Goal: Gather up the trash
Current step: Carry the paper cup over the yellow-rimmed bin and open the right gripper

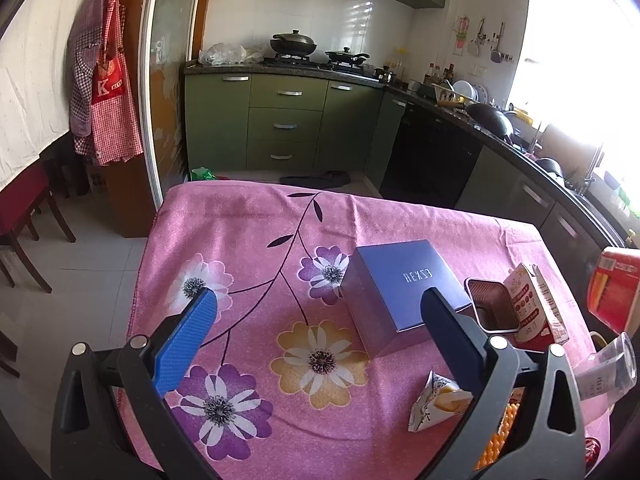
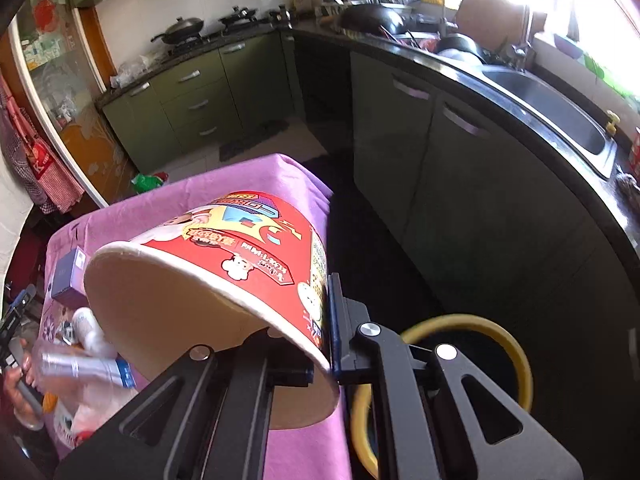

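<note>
A red paper noodle cup hangs tilted off the right edge of the pink flowered table, its open mouth towards the camera. My right gripper is shut on the cup's wall, one finger outside and the other hidden inside. The same cup shows at the right edge of the left wrist view. My left gripper is open above the tablecloth, holding nothing. Near its right finger lie a snack wrapper, a milk carton and a clear plastic bottle.
A yellow-rimmed bin stands on the floor below the right gripper. A blue box and a dark red tub sit on the table. Green cabinets and a sink counter run along the right. A red chair stands left.
</note>
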A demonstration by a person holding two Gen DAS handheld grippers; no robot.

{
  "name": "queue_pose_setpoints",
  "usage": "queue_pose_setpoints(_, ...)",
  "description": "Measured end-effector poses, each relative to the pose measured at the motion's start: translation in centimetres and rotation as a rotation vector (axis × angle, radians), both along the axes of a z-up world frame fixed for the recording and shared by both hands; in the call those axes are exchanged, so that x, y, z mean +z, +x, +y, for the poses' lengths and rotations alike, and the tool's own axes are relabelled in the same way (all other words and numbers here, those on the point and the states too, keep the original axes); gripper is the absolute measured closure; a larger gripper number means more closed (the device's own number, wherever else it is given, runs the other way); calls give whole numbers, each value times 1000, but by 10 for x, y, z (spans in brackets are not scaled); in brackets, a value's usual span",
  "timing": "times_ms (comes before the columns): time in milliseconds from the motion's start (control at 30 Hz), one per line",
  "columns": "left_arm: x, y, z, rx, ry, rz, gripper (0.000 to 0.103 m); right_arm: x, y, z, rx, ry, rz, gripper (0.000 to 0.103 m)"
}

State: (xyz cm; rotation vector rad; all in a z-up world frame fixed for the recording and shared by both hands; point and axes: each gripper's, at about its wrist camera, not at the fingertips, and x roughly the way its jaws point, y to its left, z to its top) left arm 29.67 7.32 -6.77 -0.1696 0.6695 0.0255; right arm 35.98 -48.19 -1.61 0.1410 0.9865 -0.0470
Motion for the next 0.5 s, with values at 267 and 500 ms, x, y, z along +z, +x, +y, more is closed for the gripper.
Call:
queue_pose_setpoints(267, 2, -2, -7, -19, 23, -15, 6, -55, -29, -128, -146, 83, 450, 96)
queue_pose_setpoints(500, 2, -2, -11, -26, 27, -13, 6, -136, -33, -159, -172, 137, 621, 95)
